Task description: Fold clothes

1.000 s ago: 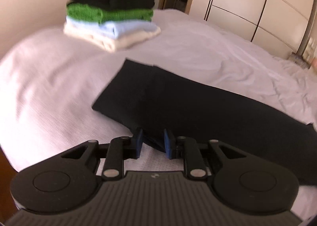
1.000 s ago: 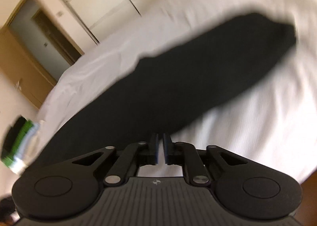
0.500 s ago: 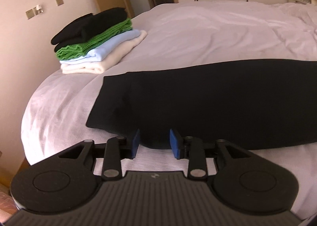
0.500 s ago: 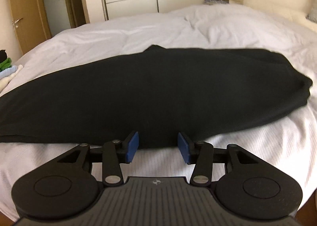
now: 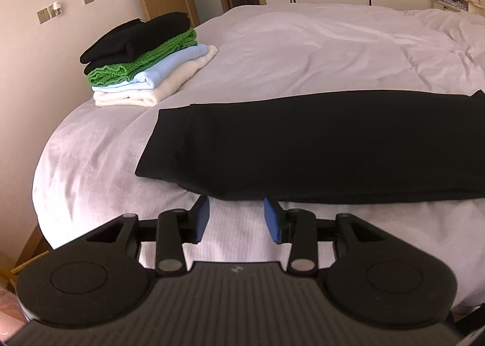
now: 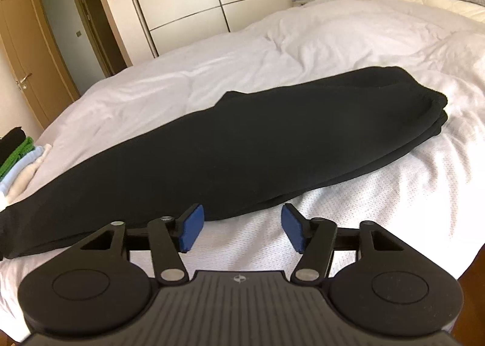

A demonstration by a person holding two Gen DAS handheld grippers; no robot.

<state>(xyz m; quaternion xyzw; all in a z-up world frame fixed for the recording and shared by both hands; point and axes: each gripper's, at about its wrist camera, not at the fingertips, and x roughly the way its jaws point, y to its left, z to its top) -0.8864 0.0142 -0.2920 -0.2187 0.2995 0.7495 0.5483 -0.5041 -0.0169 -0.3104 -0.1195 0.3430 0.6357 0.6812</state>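
**Both tongs let go at the near edge of the black garment**

The left tongs [image 5: 233, 215] stand moderately apart and the right tongs [image 6: 240, 228] wider; both have just been opening, and nothing is between the pads of either; each hangs just short of the near edge of the garment [image 5: 318, 146], over bare bed [image 5: 272, 52].

What could go wrong, as I judge it: the garment is long and still needs folding across its length; a pinch that takes only the top layer would peel the fold open; a pinch that goes too deep would catch the white sheet with it and drag the bedding up; if one end is lifted faster than the other, the strip will skew and the edges will not meet; the soft bed gives under pressure, so a bite at the edge may slip off.

The garment is plain black, matte, folded lengthwise into a long narrow strip that lies flat across the bed in front of both tongs; its left end shows a banded hem with square corners; its right end, in the right view, is rounded and thicker, with several layers stacked at the edge. Beyond its left end, well apart, sits a stack [image 5: 145, 64] of folded clothes near the bed's corner.
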